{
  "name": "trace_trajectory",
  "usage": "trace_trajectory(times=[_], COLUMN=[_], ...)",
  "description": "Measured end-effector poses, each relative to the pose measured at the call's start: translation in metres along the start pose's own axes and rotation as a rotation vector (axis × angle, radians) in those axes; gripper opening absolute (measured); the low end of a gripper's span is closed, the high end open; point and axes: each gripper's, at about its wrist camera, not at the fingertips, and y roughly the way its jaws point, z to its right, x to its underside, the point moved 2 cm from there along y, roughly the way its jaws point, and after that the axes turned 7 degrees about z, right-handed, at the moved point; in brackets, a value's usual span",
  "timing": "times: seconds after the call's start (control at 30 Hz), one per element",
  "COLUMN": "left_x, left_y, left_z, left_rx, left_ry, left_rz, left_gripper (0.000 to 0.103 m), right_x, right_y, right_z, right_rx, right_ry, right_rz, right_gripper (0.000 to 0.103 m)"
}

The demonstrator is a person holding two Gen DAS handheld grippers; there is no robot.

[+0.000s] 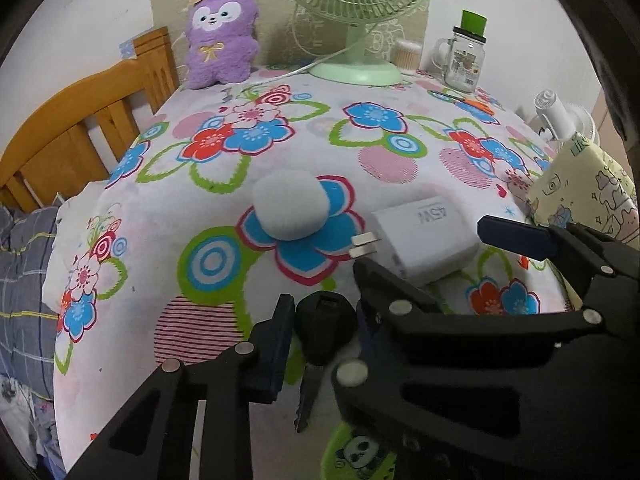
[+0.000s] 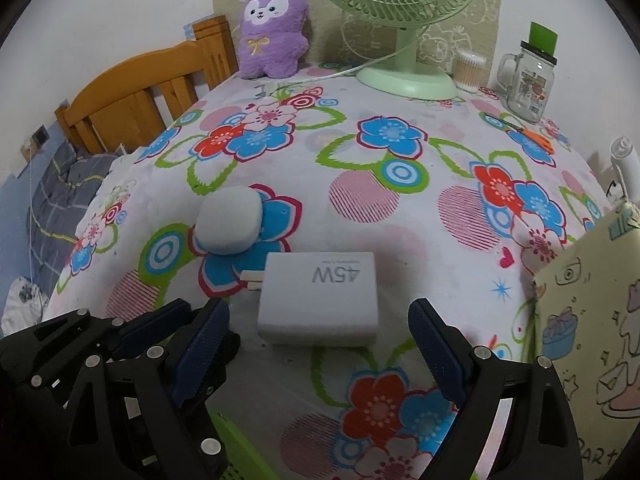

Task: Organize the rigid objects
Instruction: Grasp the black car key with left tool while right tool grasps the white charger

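Rigid objects are spread over the flowery cloth (image 2: 400,220) on a table, with a wooden bed frame (image 2: 132,84) beside it and a green fan (image 2: 404,20) at the back. All places are told from the white charger (image 2: 318,300). A soft white puff (image 2: 228,220) lies just behind it to the left. The right gripper (image 2: 320,352) is held wide open just in front of it, likely so it can be picked up next. The black key (image 1: 324,328), in front and to the left, is pinched tight by the left gripper (image 1: 326,332), probably to be carried off.
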Motion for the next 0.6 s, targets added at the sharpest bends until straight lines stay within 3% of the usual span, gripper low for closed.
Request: trace_trajectory(times=[0.33,0.6], left_x=[0.000,0.000], left_y=[0.000,0.000], left_z=[-0.007,-0.005], left_rx=[-0.009,-0.018], left_ry=[-0.021,-0.015], left_rz=[0.015,0.018], left_gripper=[0.032,0.032], right_x=[-0.002,-0.002], right_y=[0.014,0.013], right_z=[0.000,-0.005], right_rx=[0.014,-0.020], right_ry=[0.023,0.001], right_rz=[-0.030,-0.045], right_gripper=[0.092,0.071])
